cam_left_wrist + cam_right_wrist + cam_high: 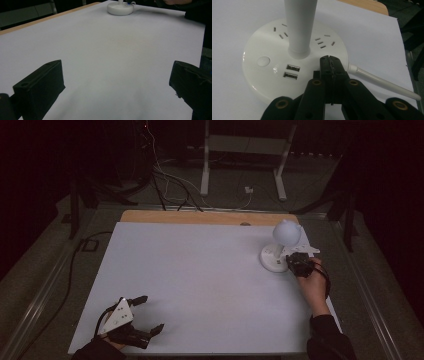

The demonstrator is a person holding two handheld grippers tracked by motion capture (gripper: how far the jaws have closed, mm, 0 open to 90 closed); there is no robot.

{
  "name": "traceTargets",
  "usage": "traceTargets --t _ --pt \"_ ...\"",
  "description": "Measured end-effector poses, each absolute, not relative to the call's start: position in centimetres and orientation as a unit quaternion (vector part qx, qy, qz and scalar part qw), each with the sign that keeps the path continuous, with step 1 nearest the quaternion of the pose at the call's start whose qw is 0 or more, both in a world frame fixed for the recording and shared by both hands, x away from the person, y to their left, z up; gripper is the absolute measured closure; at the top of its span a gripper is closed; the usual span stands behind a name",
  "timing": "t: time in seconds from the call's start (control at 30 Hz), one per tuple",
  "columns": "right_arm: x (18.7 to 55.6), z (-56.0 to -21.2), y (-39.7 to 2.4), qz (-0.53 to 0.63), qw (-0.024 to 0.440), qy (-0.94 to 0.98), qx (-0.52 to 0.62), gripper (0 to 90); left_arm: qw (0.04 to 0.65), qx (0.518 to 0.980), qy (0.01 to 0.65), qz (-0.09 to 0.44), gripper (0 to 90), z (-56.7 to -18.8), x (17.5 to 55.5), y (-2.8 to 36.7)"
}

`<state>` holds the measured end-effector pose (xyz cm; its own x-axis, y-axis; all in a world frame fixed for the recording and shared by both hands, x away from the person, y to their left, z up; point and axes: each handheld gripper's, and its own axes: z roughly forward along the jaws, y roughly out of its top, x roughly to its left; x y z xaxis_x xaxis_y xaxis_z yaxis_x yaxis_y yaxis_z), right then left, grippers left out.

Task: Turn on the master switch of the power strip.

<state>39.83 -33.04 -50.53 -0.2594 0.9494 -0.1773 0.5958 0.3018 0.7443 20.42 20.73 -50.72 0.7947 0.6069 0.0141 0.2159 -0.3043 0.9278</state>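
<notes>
White glossy plastic, that desk lamp, standing at the far right of the bench: a round base with sockets, two USB ports and a button, a stiff upright stem and a globe head. I'd guess the base is weighted, so it should slide rather than tip, but the smooth shell looks slippery and the top-heavy head could wobble. The stem, low down, seems the surest place to grip; the base rim is too wide and slick. The right claw is pressed fully shut, holding nothing, its tips resting just over the base beside the stem. A white cord trails off the base to the right and could snag. The left claw sits wide open and empty at the near left, well apart.
</notes>
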Motion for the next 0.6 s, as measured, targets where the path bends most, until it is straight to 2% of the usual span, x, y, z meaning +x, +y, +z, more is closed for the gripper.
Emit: traceTargets --t 0.13,0.3,0.6 --pt "39.7 -50.5 -33.3 0.298 0.309 0.737 0.522 90.0 0.528 0.786 0.262 0.186 0.1 -50.7 20.4 20.7" --pt "39.3 -50.6 -33.2 0.312 0.327 0.732 0.51 89.9 0.527 0.787 0.26 0.188 0.1 -50.6 20.4 20.8" --pt "38.8 -49.5 -33.1 0.329 0.325 0.723 0.514 85.8 0.528 0.786 0.26 0.189 0.1 -50.6 20.4 20.8"
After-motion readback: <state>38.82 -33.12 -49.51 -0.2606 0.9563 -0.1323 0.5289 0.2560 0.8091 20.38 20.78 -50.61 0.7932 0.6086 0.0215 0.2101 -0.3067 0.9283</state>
